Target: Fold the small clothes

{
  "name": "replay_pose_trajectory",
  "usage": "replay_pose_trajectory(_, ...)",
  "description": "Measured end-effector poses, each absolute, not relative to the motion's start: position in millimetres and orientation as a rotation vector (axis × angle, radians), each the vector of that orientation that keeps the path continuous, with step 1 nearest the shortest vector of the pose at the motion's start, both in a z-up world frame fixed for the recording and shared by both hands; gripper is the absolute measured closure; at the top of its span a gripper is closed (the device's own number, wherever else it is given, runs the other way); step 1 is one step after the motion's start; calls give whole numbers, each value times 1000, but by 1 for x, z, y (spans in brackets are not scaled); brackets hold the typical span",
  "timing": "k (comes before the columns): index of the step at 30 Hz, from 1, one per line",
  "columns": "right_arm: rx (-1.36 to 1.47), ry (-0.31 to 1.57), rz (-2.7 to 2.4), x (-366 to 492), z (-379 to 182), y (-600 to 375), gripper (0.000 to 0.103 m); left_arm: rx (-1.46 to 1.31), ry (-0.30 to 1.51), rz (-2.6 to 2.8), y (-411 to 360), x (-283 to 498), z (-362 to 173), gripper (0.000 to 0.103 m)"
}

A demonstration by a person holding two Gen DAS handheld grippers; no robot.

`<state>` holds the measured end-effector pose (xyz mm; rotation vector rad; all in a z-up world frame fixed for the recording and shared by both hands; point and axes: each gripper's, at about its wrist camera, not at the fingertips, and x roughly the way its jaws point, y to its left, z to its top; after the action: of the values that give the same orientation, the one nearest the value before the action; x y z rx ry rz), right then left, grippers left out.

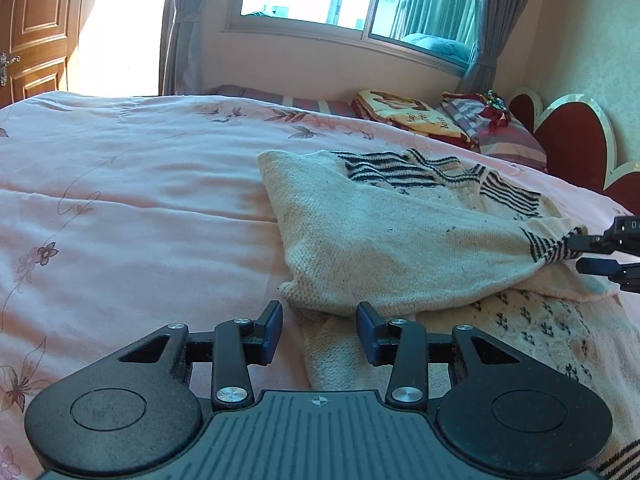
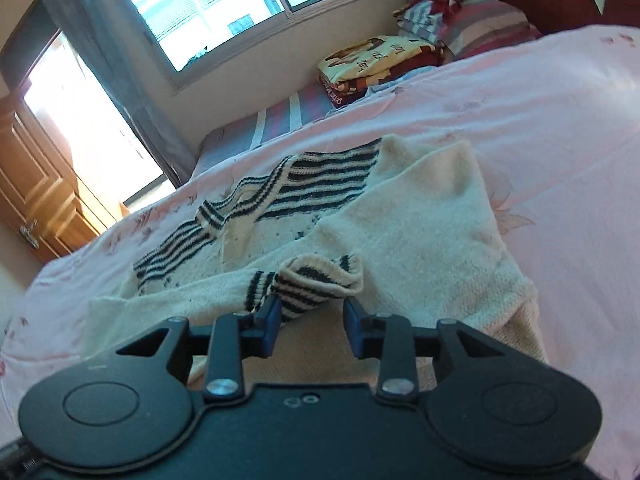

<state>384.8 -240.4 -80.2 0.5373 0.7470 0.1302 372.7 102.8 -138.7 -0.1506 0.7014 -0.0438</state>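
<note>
A small cream knit sweater [image 1: 384, 240] with dark striped collar and cuffs lies partly folded on the pink bedspread [image 1: 132, 200]. My left gripper [image 1: 319, 322] is open and empty, just short of the sweater's near folded edge. My right gripper [image 2: 308, 320] is open, jaws either side of a striped cuff [image 2: 316, 284] that rests between them, unclamped. The sweater fills the middle of the right wrist view [image 2: 420, 232]. The right gripper also shows at the right edge of the left wrist view [image 1: 576, 254], at the striped cuff [image 1: 548, 250].
Folded blankets [image 1: 408, 114] and striped pillows [image 1: 512, 136] lie at the head of the bed by a red heart-shaped headboard [image 1: 572, 140]. A window with grey curtains [image 1: 180, 28] and a wooden door [image 1: 32, 28] stand beyond the bed.
</note>
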Motion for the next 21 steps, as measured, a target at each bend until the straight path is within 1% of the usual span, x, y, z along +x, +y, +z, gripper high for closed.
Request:
replay_pose_trajectory(1, 613, 751, 139, 385, -81, -245, 59, -143, 701, -46, 102, 373, -138, 62)
replay_pose_trajectory(2, 661, 753, 144, 384, -81, -250, 58, -141, 702, -47, 102, 373, -138, 62)
replay_pose_trajectory(6, 691, 729, 141, 371, -75, -255, 53, -155, 704, -45, 107, 375, -139, 62)
replay_pose_trajectory(9, 685, 769, 127, 379, -81, -253, 53, -187, 694, -43, 110, 375, -138, 62)
replay_pose_trajectory(12, 741, 775, 123, 389, -89, -258, 55, -197, 694, -41, 109, 376, -137, 62)
replay_pose_trajectory(13, 766, 781, 126, 392, -93, -260, 60, -196, 703, -40, 109, 378, -138, 62)
replay_pose_trajectory(14, 778, 789, 132, 395, -96, -261, 80, -205, 710, -38, 110, 379, -139, 62)
replay_pose_trajectory(15, 778, 804, 125, 398, -100, -262, 97, -214, 715, -37, 110, 380, -141, 62)
replay_pose_trajectory(17, 734, 791, 117, 394, -98, -262, 97, -212, 721, -27, 111, 382, -141, 62)
replay_pose_trajectory(19, 645, 742, 139, 382, -84, -258, 97, -194, 726, -14, 109, 383, -141, 62)
replay_pose_trajectory(21, 544, 736, 150, 373, -78, -252, 97, -184, 726, -10, 107, 383, -141, 62)
